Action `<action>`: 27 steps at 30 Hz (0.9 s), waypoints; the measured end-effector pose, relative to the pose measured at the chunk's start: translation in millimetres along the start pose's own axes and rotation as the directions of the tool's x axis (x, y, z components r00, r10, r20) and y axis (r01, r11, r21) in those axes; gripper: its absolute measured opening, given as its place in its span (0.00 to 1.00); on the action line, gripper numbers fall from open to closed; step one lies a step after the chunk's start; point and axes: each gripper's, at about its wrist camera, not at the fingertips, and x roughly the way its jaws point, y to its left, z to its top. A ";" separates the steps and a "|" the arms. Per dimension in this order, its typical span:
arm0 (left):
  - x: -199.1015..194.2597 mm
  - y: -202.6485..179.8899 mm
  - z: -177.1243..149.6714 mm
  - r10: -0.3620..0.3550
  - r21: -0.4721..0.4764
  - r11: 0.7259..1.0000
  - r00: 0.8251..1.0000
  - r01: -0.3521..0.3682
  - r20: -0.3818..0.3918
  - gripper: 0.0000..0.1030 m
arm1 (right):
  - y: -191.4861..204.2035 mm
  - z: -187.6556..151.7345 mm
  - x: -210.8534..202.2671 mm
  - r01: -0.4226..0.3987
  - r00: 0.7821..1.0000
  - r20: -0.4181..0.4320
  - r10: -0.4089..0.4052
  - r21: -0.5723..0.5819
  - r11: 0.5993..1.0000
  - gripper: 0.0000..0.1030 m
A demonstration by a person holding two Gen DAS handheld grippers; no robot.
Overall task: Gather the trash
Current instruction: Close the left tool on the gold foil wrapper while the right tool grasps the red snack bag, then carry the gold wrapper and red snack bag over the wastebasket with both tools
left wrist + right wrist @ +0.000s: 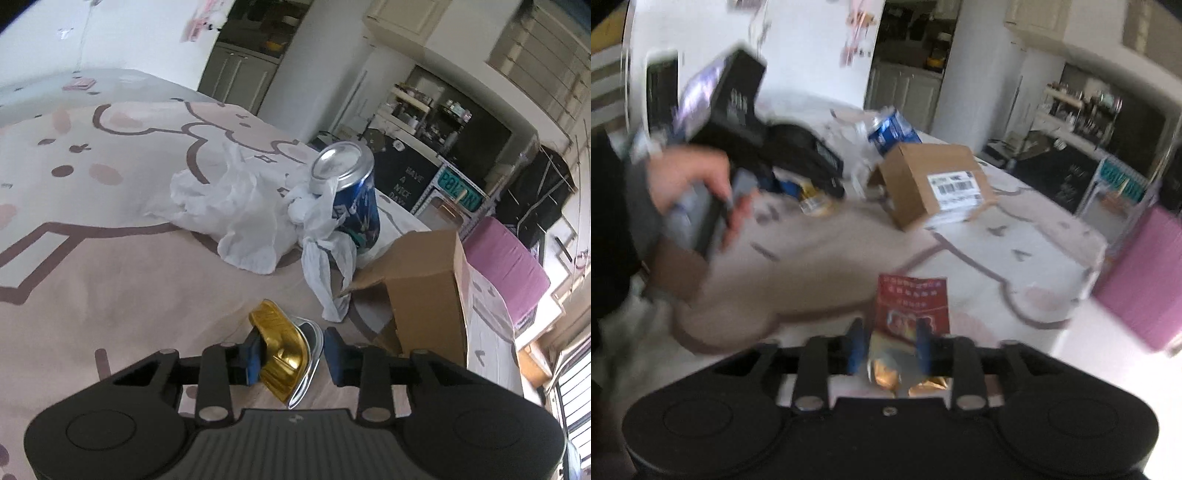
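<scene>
A: While you hold both claws low over the patterned cloth (110, 258), how far are you with the trash?

B: I judge you are only at the start. In your left gripper (288, 356) the jaws are narrow around a gold foil cup (279, 354). One blue pad touches it, the other pad stands just apart, so I would not call it a firm hold yet.

A: And the right one?

B: Your right gripper (888, 345) has its jaws half wide, and a red snack wrapper (912, 306) lies between them and reaches out in front. The picture is blurred, so I cannot tell if the pads press on it.

A: What is left?

B: Ahead of the left claw lies a white plastic bag (236, 206), and a blue can (351, 192) stands tangled in it, a little to the right. Near the claw on the right is an open cardboard box (417, 280). All of these are untouched, and I see no bin in either view. So you must first secure the two small pieces, then come back for the bag, the can and maybe the box.
</scene>
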 end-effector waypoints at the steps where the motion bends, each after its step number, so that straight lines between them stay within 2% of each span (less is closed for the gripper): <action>1: -0.3 -0.3 -0.6 -0.004 0.014 1.000 1.000 0.004 -0.001 0.35 | -2.9 -0.6 -1.8 -0.019 1.000 0.015 0.018 0.028 0.999 0.71; 2: -1.4 -0.7 -1.9 -0.010 0.030 0.999 1.000 0.010 -0.002 0.35 | -2.0 -2.1 -5.0 -0.025 0.999 0.029 0.024 0.051 0.998 0.76; 5: -5.6 0.4 -5.3 -0.033 0.058 0.998 0.999 0.034 -0.012 0.35 | -11.8 -7.9 -2.9 -0.031 0.998 0.065 0.023 0.120 0.992 0.81; 8: -12.8 1.8 -10.2 -0.061 0.080 0.995 0.998 0.063 -0.030 0.35 | -23.6 -10.5 10.4 -0.035 0.999 0.042 0.027 0.203 0.979 0.82; 10: -18.5 2.7 -15.1 -0.078 0.102 0.991 0.996 0.082 -0.041 0.34 | -26.4 -12.4 18.7 -0.016 0.999 0.035 0.009 0.213 0.977 0.81; 12: -25.5 1.7 -21.3 -0.087 0.140 0.986 0.995 0.093 -0.049 0.34 | -28.7 -15.2 24.6 0.000 1.000 0.026 -0.006 0.223 0.975 0.77; 17: -43.2 -3.9 -38.2 -0.107 0.211 0.970 0.992 0.119 -0.065 0.34 | -27.1 -21.1 28.5 0.038 0.999 0.008 -0.041 0.227 0.973 0.56; 27: -85.2 -15.2 -65.4 -0.128 0.271 0.952 0.989 0.143 -0.070 0.34 | -24.4 -21.5 -0.9 0.041 0.999 0.009 -0.045 0.274 0.961 0.51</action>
